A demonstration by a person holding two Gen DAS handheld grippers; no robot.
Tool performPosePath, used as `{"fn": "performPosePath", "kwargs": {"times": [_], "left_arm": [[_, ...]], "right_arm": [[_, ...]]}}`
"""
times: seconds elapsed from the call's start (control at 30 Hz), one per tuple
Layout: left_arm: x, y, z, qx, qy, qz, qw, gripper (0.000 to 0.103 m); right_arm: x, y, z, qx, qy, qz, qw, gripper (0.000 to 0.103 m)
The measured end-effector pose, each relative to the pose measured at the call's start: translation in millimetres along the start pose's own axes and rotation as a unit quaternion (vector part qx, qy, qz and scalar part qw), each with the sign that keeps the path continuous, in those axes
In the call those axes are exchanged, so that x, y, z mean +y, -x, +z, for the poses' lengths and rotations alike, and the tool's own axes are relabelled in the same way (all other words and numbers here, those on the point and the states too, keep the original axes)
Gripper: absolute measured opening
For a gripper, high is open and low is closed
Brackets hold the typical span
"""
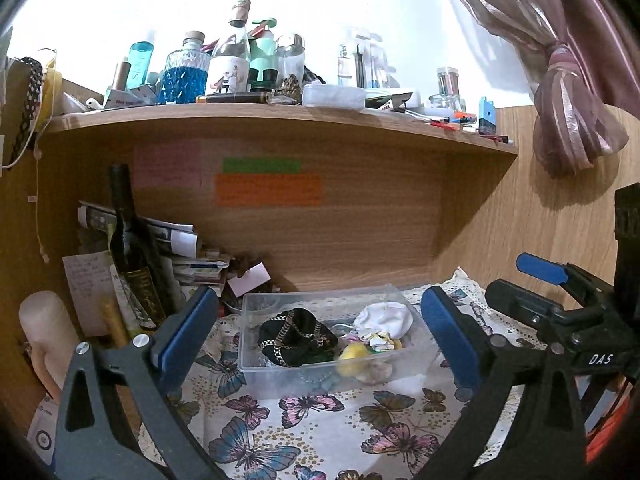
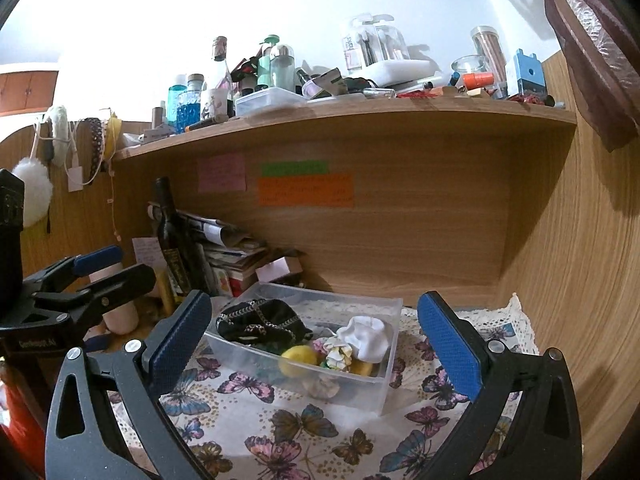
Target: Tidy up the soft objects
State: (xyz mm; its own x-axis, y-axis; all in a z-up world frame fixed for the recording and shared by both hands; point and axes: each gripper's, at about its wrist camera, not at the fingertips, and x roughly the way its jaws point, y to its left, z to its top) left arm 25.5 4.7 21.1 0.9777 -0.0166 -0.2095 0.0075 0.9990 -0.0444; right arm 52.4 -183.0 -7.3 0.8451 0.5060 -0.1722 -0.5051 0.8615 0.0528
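Tablecloth point(image 1: 304, 432): bin point(image 1: 320, 376) beyond fingers point(image 1: 188, 332).

Worktop point(image 1: 560, 240) covered by a butterfly-print cloth point(image 1: 320, 420); clear plastic bin point(image 1: 280, 376) stands on the cloth at centre. At 9 o'clock of the bin: dark bottle point(image 1: 128, 248), stacked papers point(image 1: 188, 256), white cylinder point(image 1: 48, 332).

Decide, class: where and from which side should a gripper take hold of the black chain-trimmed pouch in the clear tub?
Probably grip the black pouch by its raised, crumpled top, coming from above: the clear tub walls block its sides, and its soft bulge stands proud near the rim.
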Motion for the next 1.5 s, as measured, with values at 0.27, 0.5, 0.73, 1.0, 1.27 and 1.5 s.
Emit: {"fn": "performPosePath", "kwargs": {"times": [0.27, 0.5, 0.73, 1.0, 1.27, 1.5], "left_arm": [[2.6, -2.9, -0.1, 0.007, 0.009, -0.002, 0.9999, 0.103], [4.3, -4.6, 0.8, 0.009, 0.009, -0.004, 0.9999, 0.103], [1.9, -4.9, -0.2, 0.009, 0.004, -0.002, 0.9999, 0.103], [1.2, -4.8, -0.9, 0.010, 0.003, -0.005, 0.9999, 0.103], [2.2, -4.5, -1.2, 0.010, 0.006, -0.009, 0.9999, 0.103], [2.5, -4.3, -0.4, 0.010, 0.006, -0.009, 0.9999, 0.103]], "right_arm": [[0.0, -1.0, -0.4, 0.003, 0.000, 0.002, 1.000, 0.103], [-0.3, -3.3, -0.6, 0.006, -0.002, 0.005, 1.000, 0.103], [0.1, -3.5, -1.2, 0.007, -0.004, 0.004, 1.000, 0.103], [-1.0, -3.1, -1.5, 0.008, -0.005, 0.006, 1.000, 0.103], [-0.9, -3.2, -1.9, 0.008, -0.005, 0.006, 1.000, 0.103], [0.0, -2.5, -1.7, 0.007, -0.003, 0.006, 1.000, 0.103]]}}
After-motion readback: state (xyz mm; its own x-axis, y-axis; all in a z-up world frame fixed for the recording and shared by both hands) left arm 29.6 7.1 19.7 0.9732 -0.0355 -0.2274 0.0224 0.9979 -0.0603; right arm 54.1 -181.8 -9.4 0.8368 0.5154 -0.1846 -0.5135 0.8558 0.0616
